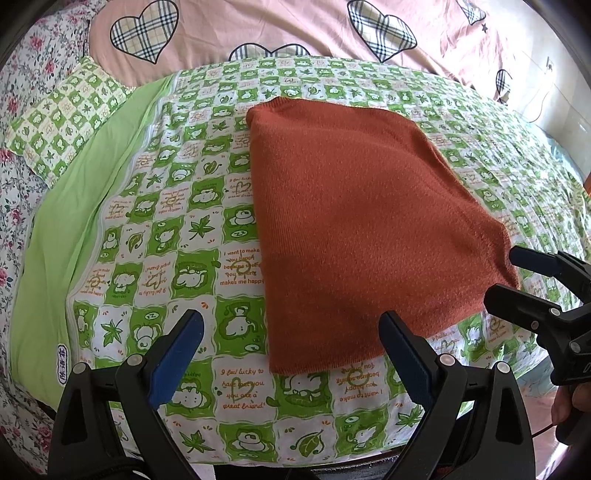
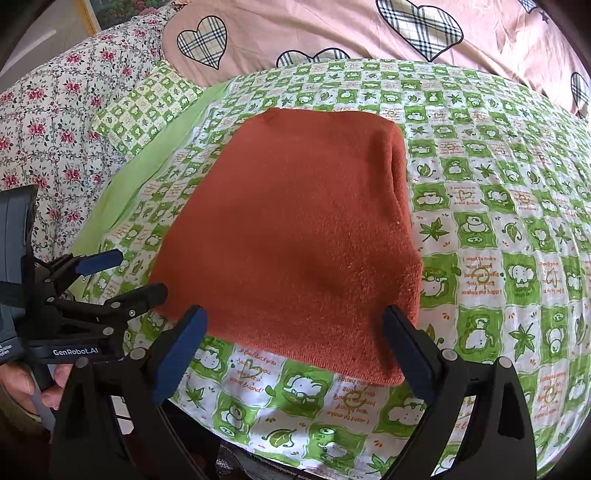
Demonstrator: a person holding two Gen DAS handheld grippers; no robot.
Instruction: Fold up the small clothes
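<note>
A rust-orange knit garment [image 1: 362, 229] lies folded flat in a rough rectangle on the green-and-white checked sheet [image 1: 166, 229]; it also shows in the right wrist view [image 2: 295, 236]. My left gripper [image 1: 291, 354] is open and empty, hovering just short of the garment's near left corner. My right gripper [image 2: 295, 350] is open and empty over the garment's near edge, its right finger [image 2: 406, 354] by the near right corner. Each gripper shows in the other's view, the right one [image 1: 509, 277] at the garment's right corner, the left one [image 2: 136, 275] at its left corner.
A checked pillow [image 1: 62, 118] and a plain green sheet strip [image 1: 74, 221] lie to the left. A pink quilt with plaid hearts [image 1: 295, 29] is piled behind. Floral bedding [image 2: 48, 122] is at far left. The bed's near edge runs just below the grippers.
</note>
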